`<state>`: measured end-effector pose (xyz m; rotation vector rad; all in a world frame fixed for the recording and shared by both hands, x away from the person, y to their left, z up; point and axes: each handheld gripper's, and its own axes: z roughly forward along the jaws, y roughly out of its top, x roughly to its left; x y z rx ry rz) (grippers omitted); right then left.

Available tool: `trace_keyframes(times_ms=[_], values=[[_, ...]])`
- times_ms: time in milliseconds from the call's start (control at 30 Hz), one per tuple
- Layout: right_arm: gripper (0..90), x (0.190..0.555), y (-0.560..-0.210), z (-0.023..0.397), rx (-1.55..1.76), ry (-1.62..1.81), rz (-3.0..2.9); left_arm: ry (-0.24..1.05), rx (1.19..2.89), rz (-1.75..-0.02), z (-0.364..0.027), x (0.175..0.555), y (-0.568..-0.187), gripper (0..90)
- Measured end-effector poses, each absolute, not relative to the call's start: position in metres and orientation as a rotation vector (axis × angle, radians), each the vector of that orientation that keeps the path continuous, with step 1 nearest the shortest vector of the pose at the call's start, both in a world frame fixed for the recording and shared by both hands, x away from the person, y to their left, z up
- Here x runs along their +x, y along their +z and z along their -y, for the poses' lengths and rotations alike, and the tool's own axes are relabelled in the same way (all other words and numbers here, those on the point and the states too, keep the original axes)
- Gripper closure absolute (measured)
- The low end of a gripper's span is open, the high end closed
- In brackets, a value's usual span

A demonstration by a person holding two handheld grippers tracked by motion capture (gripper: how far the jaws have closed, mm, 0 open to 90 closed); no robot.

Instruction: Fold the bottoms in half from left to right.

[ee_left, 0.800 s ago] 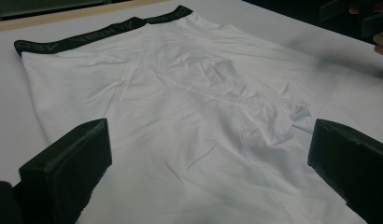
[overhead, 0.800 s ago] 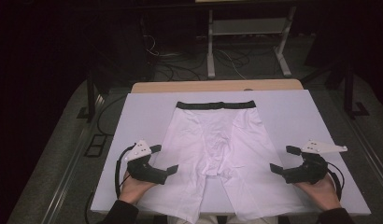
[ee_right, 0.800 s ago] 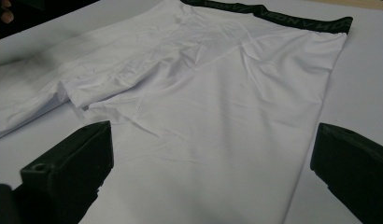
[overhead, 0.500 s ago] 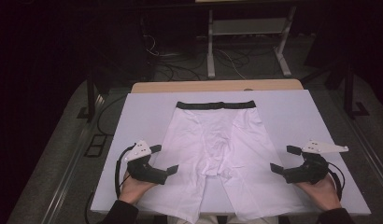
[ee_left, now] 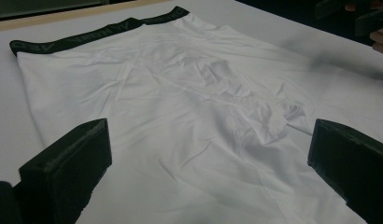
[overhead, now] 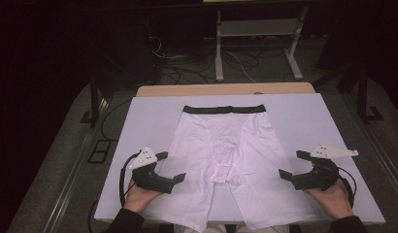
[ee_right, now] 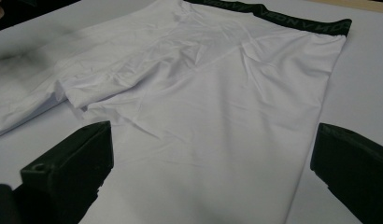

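White shorts [overhead: 226,155] with a black waistband [overhead: 223,109] lie flat on the white table top [overhead: 308,121], waistband at the far end, legs toward the person. My left gripper [overhead: 170,167] hovers at the outer edge of the left leg, jaws open and nothing between them. My right gripper [overhead: 290,165] stands open at the outer edge of the right leg. In the left gripper view the shorts [ee_left: 194,102] spread ahead between the wide jaws. The right gripper view shows the right leg [ee_right: 227,107] between its open jaws, and the waistband [ee_right: 283,16] far off.
The white board rests on a wooden table whose edge [overhead: 226,90] shows at the back. Beyond it stand a white metal frame [overhead: 257,43] and loose cables [overhead: 187,68] on the dark floor. Bare board lies either side of the shorts.
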<state>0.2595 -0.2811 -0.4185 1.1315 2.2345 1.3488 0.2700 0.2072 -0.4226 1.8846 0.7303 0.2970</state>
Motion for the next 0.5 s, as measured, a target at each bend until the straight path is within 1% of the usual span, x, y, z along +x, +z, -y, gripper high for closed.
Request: trace_keyframes(times_ms=[500], values=[[0.0, 0.267, -0.4, 0.278, 1.122, 1.351, -2.262, 0.294, 1.881, -0.738, -0.206, 0.269, -0.423, 0.0]])
